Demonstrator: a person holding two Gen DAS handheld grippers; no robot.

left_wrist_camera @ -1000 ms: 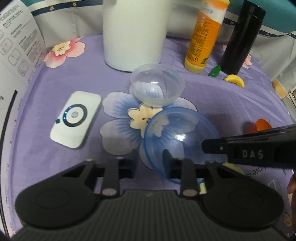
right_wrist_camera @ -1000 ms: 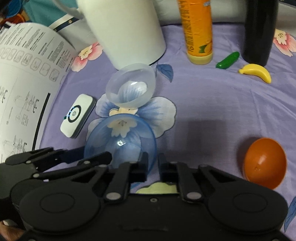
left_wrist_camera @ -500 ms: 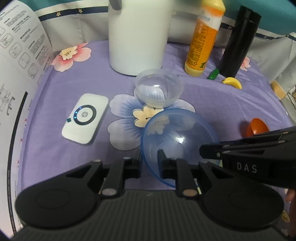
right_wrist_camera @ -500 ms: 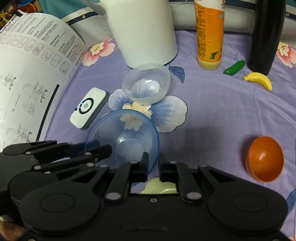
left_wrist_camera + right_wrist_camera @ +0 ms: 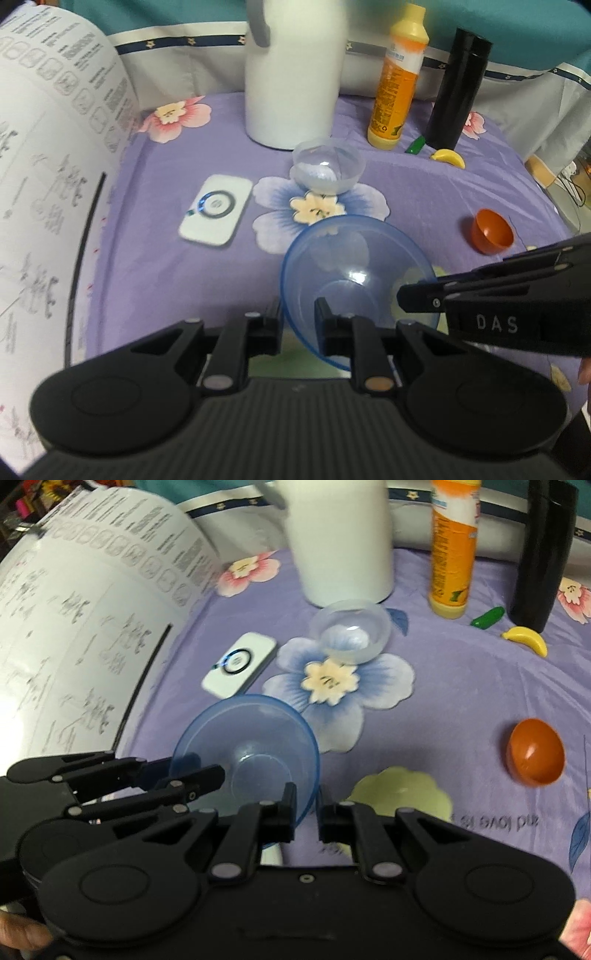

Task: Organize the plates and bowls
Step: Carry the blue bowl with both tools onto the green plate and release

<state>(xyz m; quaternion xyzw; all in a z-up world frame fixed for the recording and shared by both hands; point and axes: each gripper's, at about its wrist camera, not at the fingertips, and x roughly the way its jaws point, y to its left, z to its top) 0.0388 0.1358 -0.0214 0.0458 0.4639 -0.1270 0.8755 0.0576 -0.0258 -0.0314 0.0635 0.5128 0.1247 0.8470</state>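
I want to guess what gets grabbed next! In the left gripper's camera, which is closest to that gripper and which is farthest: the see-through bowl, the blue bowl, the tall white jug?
1. Blue bowl, clamped in the left gripper.
2. See-through bowl, mid-table beyond it.
3. Tall white jug, at the back.

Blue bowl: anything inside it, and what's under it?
The blue bowl looks empty; only glare shows inside. Through its clear wall the purple cloth and a pale green flower print show beneath. Both tools cover its near rim.

Matte black tool [image 5: 299,325], silver pivot screws, white "DAS" lettering.
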